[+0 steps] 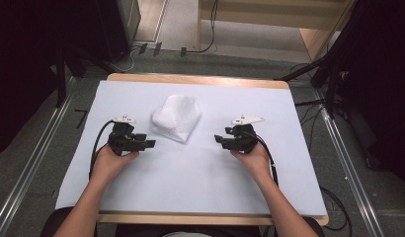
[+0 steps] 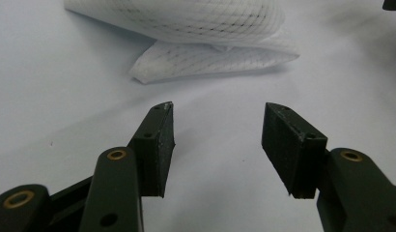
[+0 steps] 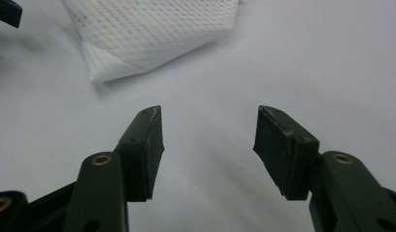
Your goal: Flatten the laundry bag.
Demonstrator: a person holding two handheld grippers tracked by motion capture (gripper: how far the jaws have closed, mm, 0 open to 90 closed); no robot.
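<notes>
I have both tools low over the tabletop [image 1: 200, 173], which is a wooden board covered by a smooth, pale sheet with bare wood showing along its far and near edges. The left tool [image 1: 150, 143] sits in my left hand [image 1: 111, 160] at the left of the sheet, its jaws spread wide with nothing between them; in the left gripper view the left tool [image 2: 218, 140] shows flat, matte black pads with slightly worn edges and brass-coloured pins at the joints. The right tool [image 1: 218, 140] is in my right hand [image 1: 252, 158] at the right, likewise wide apart and empty, and the right tool [image 3: 208, 142] shows the same ribbed, dark pads in its own view. Each tool points inward toward the other.

Between them, a little farther away, lies a folded white cloth [image 1: 176, 117]. It is soft, with a fine diamond quilted texture, rounded at its far end and tapering to a folded corner at its near end. The cloth [image 2: 205, 38] lies just ahead of the left jaws, not touching them, and the cloth [image 3: 148, 34] lies ahead and left of the right jaws.
</notes>
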